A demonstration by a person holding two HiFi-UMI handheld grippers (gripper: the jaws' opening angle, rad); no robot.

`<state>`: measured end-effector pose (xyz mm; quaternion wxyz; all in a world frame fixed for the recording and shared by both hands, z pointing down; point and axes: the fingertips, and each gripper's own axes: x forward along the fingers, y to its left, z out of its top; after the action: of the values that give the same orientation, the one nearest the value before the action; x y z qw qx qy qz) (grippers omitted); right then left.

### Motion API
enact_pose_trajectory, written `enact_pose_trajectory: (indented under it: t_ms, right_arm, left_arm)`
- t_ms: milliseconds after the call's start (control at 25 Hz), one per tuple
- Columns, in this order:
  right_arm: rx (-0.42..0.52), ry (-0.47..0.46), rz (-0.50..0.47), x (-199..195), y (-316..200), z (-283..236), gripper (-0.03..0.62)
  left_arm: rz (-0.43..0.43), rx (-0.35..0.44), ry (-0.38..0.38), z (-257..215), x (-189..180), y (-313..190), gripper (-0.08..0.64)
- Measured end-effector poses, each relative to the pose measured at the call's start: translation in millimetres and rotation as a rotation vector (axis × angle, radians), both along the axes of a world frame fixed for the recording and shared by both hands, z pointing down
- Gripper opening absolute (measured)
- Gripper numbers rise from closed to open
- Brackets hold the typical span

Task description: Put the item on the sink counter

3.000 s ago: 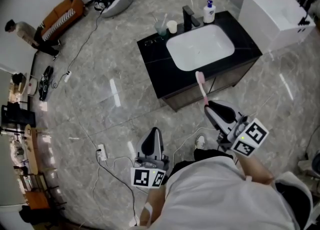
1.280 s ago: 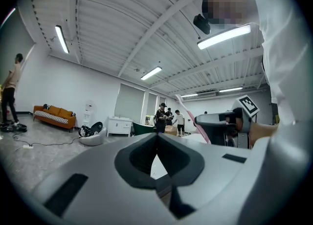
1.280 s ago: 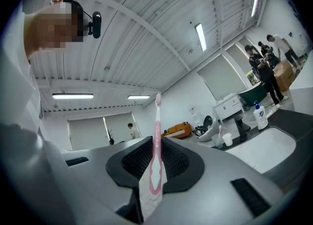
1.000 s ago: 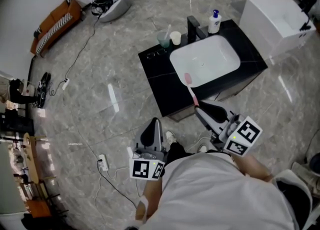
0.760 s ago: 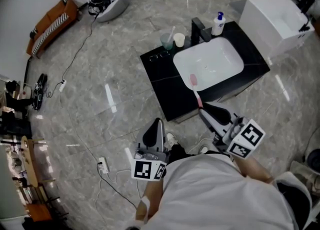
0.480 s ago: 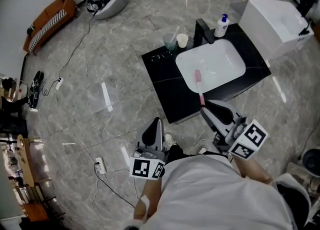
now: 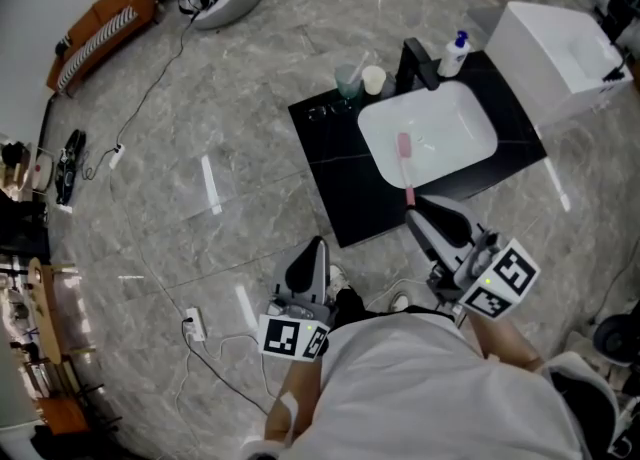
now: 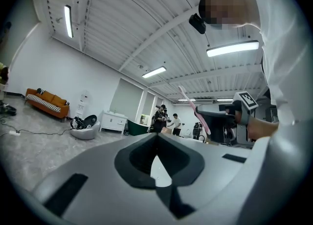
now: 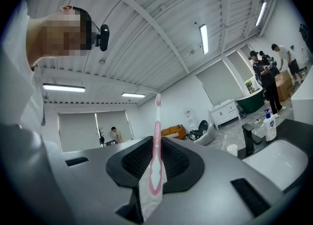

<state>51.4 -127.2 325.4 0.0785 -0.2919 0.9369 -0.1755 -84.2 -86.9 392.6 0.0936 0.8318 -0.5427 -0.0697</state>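
My right gripper (image 7: 413, 208) is shut on a pink toothbrush (image 7: 405, 159), whose head sticks out over the near edge of the white basin (image 7: 440, 128). In the right gripper view the toothbrush (image 9: 156, 146) stands upright between the jaws of that gripper (image 9: 154, 182). The basin sits in a black sink counter (image 7: 345, 183). My left gripper (image 7: 305, 260) hangs low by my body over the floor, jaws together and nothing in them; in its own view the left gripper (image 8: 157, 170) points level across the room.
On the counter's far edge stand a black tap (image 7: 415, 60), a white cup (image 7: 374, 79), a green cup with a brush (image 7: 348, 78) and a soap bottle (image 7: 455, 53). A white box-like unit (image 7: 565, 48) stands right of the counter. Cables (image 7: 215, 323) cross the floor.
I have walked closer to the sink counter. The toothbrush head has moved from short of the counter to over the basin's near edge. The left gripper stays low.
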Motion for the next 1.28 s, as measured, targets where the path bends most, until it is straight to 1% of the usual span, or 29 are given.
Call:
enact_pose_trajectory:
  t_ms: [200,600,1280]
  right_arm:
    - [-0.007,-0.002,-0.013,-1,-1,-1,0.075]
    - [0.006,0.015,-0.027,-9,-10,-1,0.075]
    - [0.007,0.035,0.001,-26,-35,3,0.075]
  left_arm:
    - [-0.014,-0.015,0.002,4,-2,2,0.003]
    - [-0.029,-0.011,0.015,4,-4,2,0.003]
    - [-0.018,-0.021,0.039,8,-22,-11,0.003]
